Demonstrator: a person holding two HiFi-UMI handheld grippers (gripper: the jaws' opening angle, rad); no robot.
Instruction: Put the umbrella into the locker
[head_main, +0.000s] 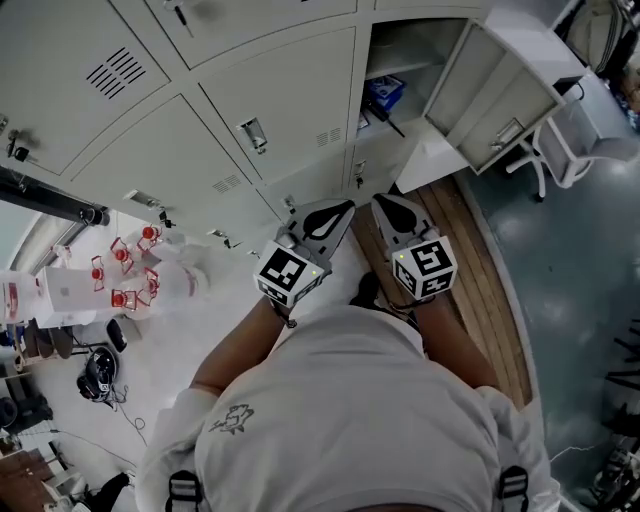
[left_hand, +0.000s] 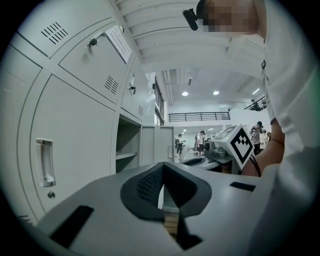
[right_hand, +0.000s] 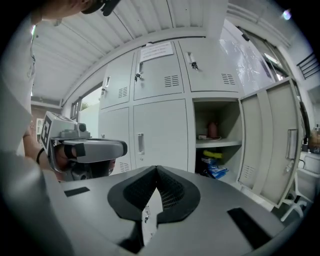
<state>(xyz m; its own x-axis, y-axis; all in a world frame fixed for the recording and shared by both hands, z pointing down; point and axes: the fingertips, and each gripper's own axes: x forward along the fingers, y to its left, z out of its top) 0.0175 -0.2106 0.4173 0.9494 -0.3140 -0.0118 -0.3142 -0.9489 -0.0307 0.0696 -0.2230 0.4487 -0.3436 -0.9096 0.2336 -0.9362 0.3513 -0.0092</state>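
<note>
Left tongs and right tongs sit nearest their own cameras; each pair is pressed together with nothing between the pads; the person holds them side by side, pointed at the bank of lockers, and neither carries the umbrella.

No umbrella can be made out for certain in any view; the likeliest candidate is a dark slender thing lying in the lower compartment of the open locker, near its front edge and just beside a blue packet; it is too small to name with confidence. If that is the umbrella, the placing looks done, and all that could be left is shutting the door, which stands swung wide at the locker's right side. If it is not, the task has not begun, since the umbrella would lie somewhere outside these views and would have to be fetched first.

On the locker's upper shelf, toward the back, stands a reddish bottle; the neighbouring lockers to the left are all closed; wooden boards run along the floor in front of the open locker; a white chair stands past the door's far edge.
</note>
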